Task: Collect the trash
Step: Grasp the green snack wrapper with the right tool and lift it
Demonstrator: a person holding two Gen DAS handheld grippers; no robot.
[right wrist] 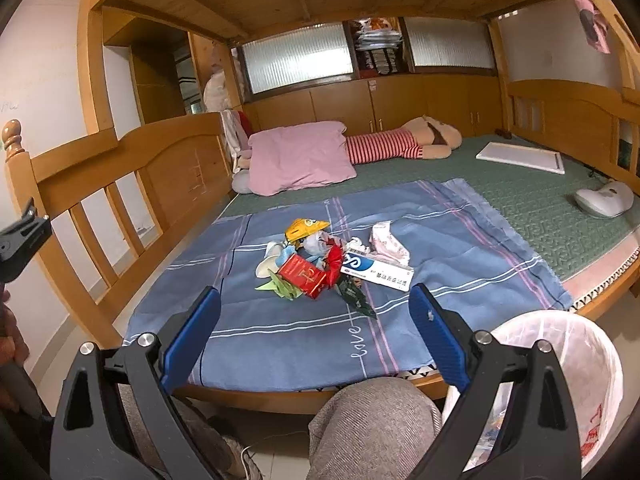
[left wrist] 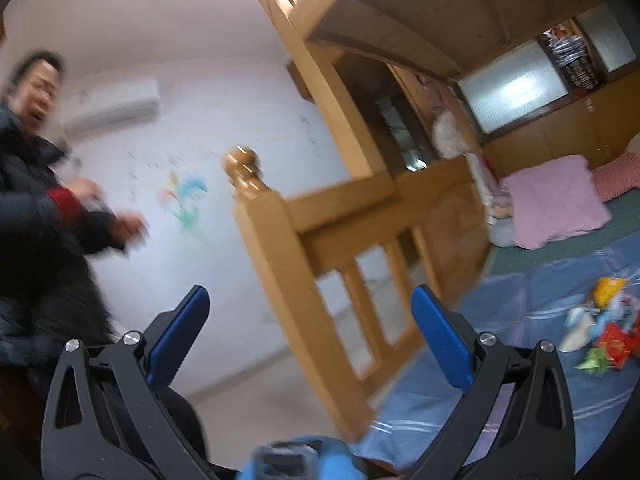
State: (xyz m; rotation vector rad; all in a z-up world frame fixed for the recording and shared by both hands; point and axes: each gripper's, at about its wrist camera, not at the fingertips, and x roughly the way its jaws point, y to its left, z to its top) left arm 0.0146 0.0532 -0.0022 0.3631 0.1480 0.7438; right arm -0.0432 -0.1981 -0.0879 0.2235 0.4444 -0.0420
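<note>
Trash pile (right wrist: pixel 320 264) sat mid-way on the blue sheet (right wrist: pixel 460 240), wrappers, red packet (right wrist: pixel 306 276), white tube box (right wrist: pixel 380 270) bunched together. I had the right gripper (right wrist: pixel 316 312) spread wide, empty, aimed down at it; left gripper (left wrist: pixel 310 312) also wide, empty, pointing off at the bed frame (left wrist: pixel 280 264). Lined bin (right wrist: pixel 560 360) sat at lower right. Best: take one edge item first, probably the box.
</note>
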